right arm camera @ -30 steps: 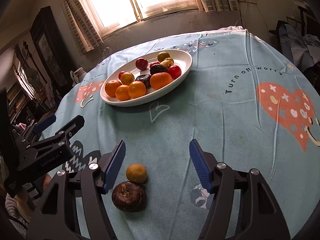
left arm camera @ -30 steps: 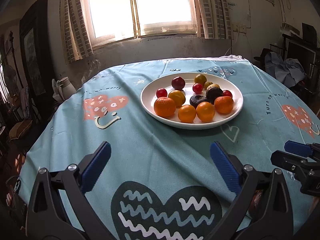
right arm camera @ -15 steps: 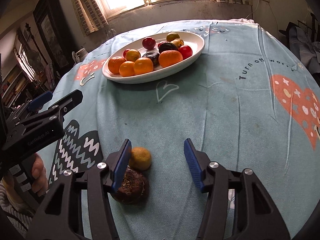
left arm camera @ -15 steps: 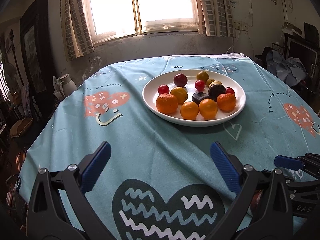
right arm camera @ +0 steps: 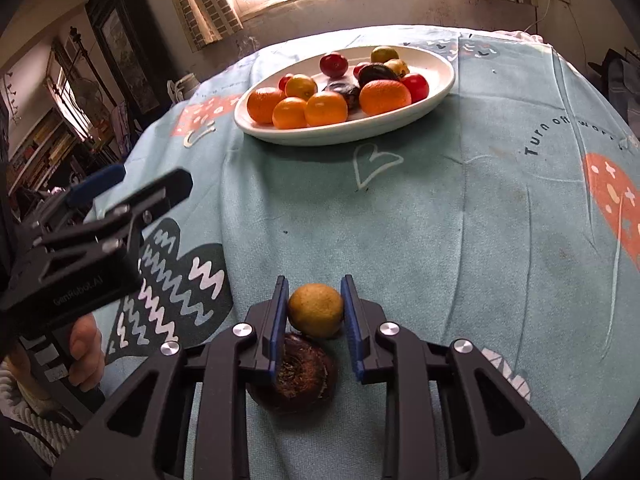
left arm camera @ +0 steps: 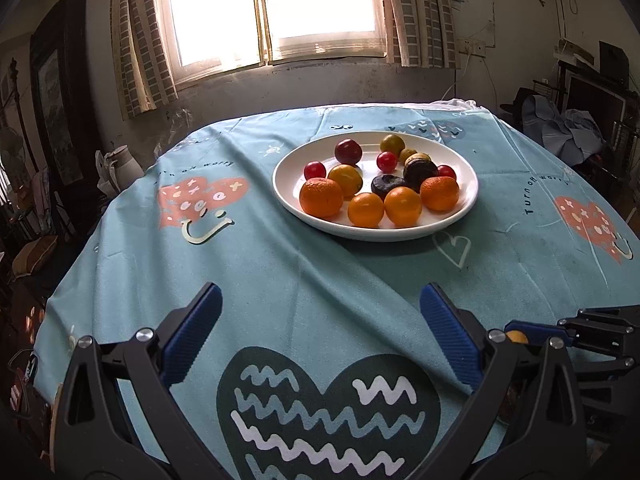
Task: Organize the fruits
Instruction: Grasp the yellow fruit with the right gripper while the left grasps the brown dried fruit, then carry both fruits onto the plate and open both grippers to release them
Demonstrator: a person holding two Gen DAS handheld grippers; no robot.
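Right hand-held gripper pinching the small yellow-orange fruit low over the table, pads flat on both sides, probably to carry it off. Just behind, touching it, the dark brown fruit, left loose on the cloth. Left hand-held gripper spread wide and empty, hanging aside, likely to keep the path clear. Far across, the white plate already stocked with oranges and red fruit, seemingly the gathering place.

Left claw gapes over tablecloth; plate holds perhaps 13 fruits.
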